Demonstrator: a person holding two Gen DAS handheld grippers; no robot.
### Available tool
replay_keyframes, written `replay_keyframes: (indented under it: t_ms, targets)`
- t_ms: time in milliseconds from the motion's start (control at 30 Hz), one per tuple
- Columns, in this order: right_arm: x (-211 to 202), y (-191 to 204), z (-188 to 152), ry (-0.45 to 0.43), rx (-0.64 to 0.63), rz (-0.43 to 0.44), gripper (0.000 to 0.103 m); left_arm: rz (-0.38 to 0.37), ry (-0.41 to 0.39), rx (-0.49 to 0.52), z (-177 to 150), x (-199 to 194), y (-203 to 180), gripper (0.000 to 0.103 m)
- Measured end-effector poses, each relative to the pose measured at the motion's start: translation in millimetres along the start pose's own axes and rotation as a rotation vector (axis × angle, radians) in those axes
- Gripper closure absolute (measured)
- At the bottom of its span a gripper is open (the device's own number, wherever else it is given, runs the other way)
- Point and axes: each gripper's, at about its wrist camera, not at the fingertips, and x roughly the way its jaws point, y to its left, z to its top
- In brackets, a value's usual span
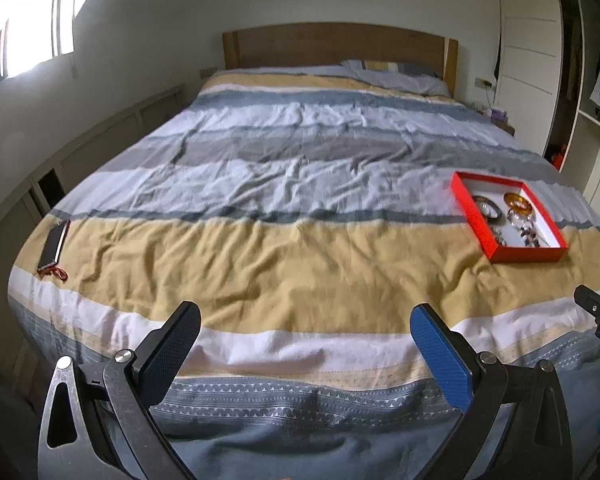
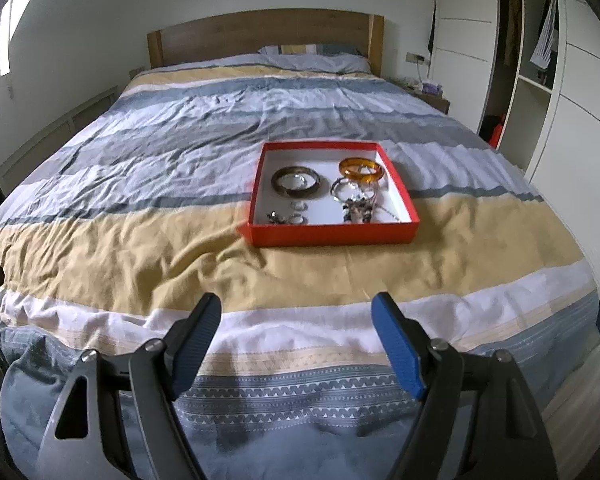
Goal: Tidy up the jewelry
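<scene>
A: Box (image 2: pixel 334 234), red and shallow, on the striped bed (image 2: pixel 140 248). Dead ahead of right gripper (image 2: pixel 298 336), well apart from it.

B: Contents?

A: Amber bangle (image 2: pixel 360 169) at far right corner, dark bangle (image 2: pixel 296 181) at far left, clear bangle (image 2: pixel 350 191) just beside amber one. Small pieces (image 2: pixel 288 218) along near wall; too small to name.

B: Left gripper (image 1: pixel 304 344)?

A: Off to the side. Box (image 1: pixel 476 216) far right of its fingers, farther off. Black case (image 1: pixel 54 246) near left bed edge.

B: Fingers?

A: Spread wide on both, holding nothing.

B: Nearer arm?

A: Right, probably. Straight reach forward over near wall; box long axis roughly crosswise to fingers.
</scene>
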Motion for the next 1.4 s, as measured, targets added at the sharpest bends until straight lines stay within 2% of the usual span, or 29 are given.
replay_keyframes:
  t_ms: [467, 1400]
  targets:
    - [35.3, -0.4, -7.4, 0.071, 0.004, -0.003, 0.027, -0.030, 0.091, 0.004, -7.0, 38.2, -2.2, 0.001]
    - [50.7, -20.5, -13.9, 0.096, 0.043, 0.017, 0.027, -0.016, 0.128, 0.047, -9.8, 47.2, -13.1, 0.001]
